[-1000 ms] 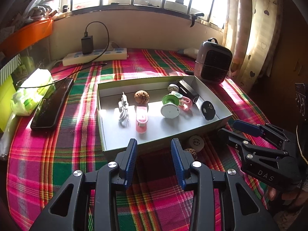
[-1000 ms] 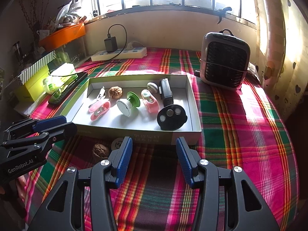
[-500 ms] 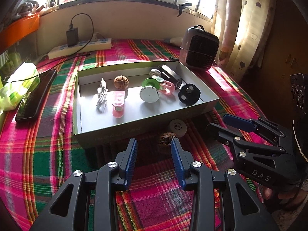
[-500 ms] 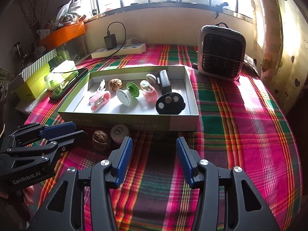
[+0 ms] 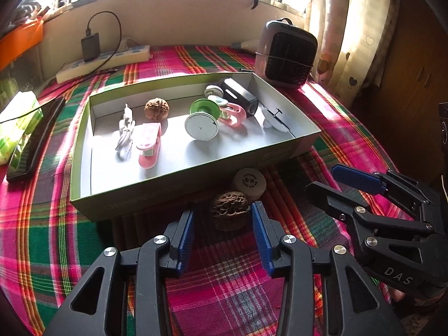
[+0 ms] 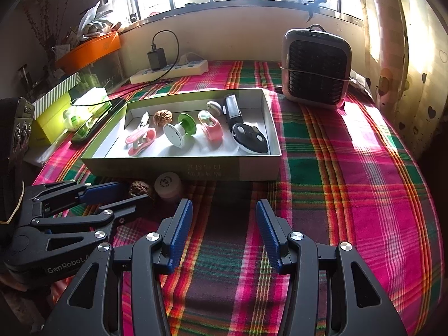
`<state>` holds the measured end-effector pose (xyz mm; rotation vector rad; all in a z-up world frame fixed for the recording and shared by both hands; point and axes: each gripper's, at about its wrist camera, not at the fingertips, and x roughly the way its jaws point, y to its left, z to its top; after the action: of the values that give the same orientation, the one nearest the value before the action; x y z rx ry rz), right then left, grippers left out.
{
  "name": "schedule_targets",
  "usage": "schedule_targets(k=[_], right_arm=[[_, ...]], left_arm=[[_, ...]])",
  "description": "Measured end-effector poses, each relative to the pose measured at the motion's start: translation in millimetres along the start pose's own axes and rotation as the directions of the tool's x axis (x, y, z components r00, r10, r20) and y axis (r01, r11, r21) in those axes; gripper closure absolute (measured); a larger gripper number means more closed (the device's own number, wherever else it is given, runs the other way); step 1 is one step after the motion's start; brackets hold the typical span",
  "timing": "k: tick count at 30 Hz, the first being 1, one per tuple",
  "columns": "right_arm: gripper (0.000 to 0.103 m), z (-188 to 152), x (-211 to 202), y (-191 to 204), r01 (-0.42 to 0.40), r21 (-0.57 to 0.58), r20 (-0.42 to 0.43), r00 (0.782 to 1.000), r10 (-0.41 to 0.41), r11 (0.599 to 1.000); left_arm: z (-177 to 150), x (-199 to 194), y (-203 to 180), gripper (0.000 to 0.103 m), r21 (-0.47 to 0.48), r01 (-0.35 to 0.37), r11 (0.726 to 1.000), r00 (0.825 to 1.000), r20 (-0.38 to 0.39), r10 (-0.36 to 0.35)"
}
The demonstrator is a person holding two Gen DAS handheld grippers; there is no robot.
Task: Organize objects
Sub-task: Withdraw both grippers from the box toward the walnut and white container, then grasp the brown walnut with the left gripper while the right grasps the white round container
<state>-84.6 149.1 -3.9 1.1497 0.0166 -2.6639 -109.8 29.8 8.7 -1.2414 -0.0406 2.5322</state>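
A brown walnut (image 5: 229, 213) lies on the plaid cloth in front of the shallow grey box (image 5: 156, 193), just past my left gripper (image 5: 224, 225), whose jaws are opening on either side of it without touching. A round white puck (image 5: 249, 182) rests behind the walnut against the box wall. In the right wrist view the same walnut (image 6: 140, 188) and puck (image 6: 167, 185) sit beside the left gripper (image 6: 127, 194). My right gripper (image 6: 224, 224) stands open over bare cloth. Inside the box lie another walnut (image 5: 156, 108), a pink clip (image 5: 149, 143), a green-and-white spool (image 5: 202, 121) and several more small items.
A small heater (image 6: 316, 68) stands at the back right of the table. A power strip with a plugged charger (image 6: 170, 70) lies by the wall. A black phone (image 5: 33, 142) and green packets (image 5: 16, 128) sit at the left. Curtains hang on the right.
My left gripper has moved right and forward to the walnut in front of the box, and its jaws have widened. The right gripper has barely moved.
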Motion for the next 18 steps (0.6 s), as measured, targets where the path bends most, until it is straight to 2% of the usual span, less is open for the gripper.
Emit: schedule_targets(k=[15, 18], right_arm=[[0.054, 0.4, 4.4, -2.7, -0.001, 0.005, -0.012, 1.0, 0.002, 1.0], [0.054, 0.4, 5.4, -2.1, -0.002, 0.005, -0.017, 1.0, 0.002, 1.0]], left_arm=[[2.2, 3.2, 0.6, 0.065, -0.011, -0.007, 1.0, 1.0, 0.004, 0.007], [1.9, 2.4, 3.3, 0.069, -0.018, -0.004, 1.0, 1.0, 0.006, 0.004]])
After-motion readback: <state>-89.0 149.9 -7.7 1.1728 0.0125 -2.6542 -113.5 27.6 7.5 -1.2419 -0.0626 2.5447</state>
